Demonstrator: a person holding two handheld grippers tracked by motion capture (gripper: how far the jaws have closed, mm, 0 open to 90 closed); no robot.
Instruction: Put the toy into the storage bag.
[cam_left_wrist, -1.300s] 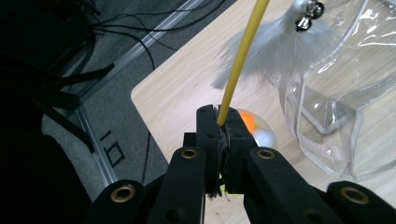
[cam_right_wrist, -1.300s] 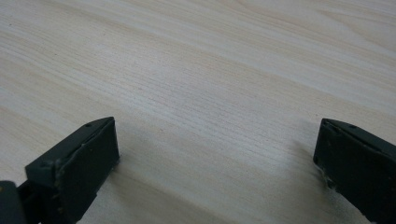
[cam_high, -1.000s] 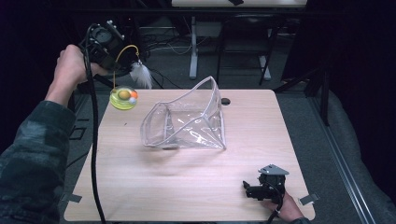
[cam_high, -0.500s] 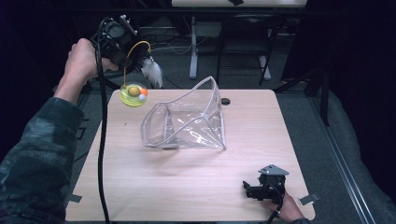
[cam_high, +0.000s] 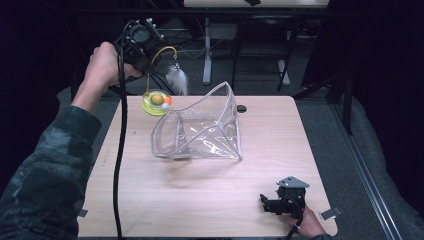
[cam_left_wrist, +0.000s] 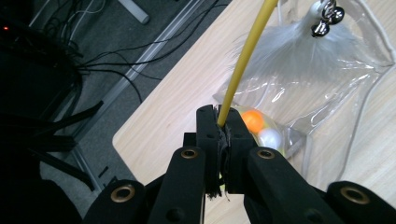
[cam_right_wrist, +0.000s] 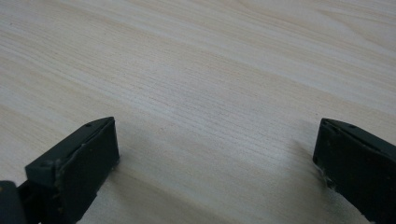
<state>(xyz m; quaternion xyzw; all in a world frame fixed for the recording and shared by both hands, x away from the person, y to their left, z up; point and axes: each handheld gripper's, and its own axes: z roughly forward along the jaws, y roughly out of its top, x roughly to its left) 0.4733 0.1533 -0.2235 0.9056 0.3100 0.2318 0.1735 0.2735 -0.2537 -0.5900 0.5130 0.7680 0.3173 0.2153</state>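
My left gripper (cam_high: 148, 65) is held in the air above the table's far left corner, shut on the yellow wire stem (cam_left_wrist: 244, 63) of a cat toy. Below it hangs the toy's yellow round dish (cam_high: 156, 102) with an orange ball (cam_left_wrist: 254, 119) and a white ball (cam_left_wrist: 269, 138). A white feather (cam_high: 176, 79) and small silver bells (cam_left_wrist: 326, 17) dangle from the wire's other end. A clear plastic bag (cam_high: 200, 127) stands open on the table, just right of the toy. My right gripper (cam_high: 268, 204) rests open at the near right of the table, nothing between its jaws (cam_right_wrist: 215, 154).
The wooden table (cam_high: 200, 200) has a small dark hole (cam_high: 242, 108) behind the bag. My left gripper's black cable (cam_high: 119, 150) hangs down across the table's left side. Beyond the far edge are dark floor, cables (cam_left_wrist: 140, 51) and metal table legs (cam_high: 206, 50).
My left gripper has carried the toy up and to the right, closer to the clear bag's opening. The right gripper has stayed still.
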